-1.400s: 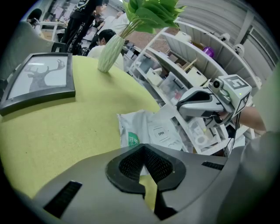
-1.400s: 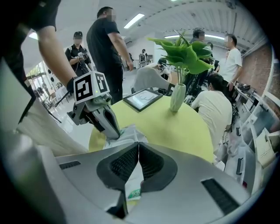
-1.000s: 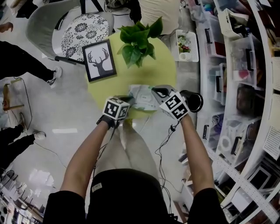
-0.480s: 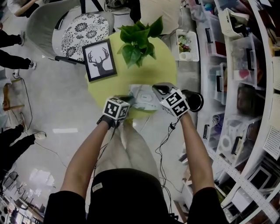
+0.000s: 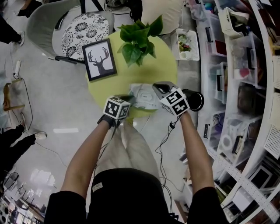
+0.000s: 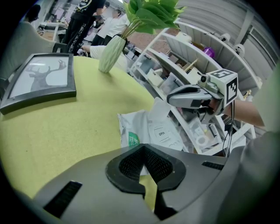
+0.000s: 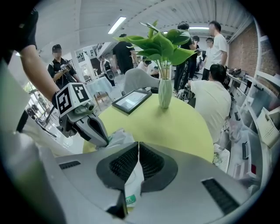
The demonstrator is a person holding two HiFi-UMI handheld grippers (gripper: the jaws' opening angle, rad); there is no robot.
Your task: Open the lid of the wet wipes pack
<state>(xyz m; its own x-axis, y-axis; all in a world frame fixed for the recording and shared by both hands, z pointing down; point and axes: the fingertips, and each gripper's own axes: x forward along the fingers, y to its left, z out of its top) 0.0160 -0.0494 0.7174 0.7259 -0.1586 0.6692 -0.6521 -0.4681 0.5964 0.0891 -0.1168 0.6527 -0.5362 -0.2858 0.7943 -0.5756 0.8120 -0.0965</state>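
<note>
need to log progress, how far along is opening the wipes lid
Done: the left gripper is shut on an edge of the wet wipes pack, steadying it on the table. In hand: the right gripper is shut on a thin white part of the pack. Left: the flap marked OPEN looks flat, so the lid is not yet peeled back.

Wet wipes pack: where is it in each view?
Head view: wet wipes pack at centre, below the plant.
Left gripper view: wet wipes pack just right of centre.
Right gripper view: wet wipes pack lower left of centre.
Shared landmark: the plant, beyond it everywhere.
</note>
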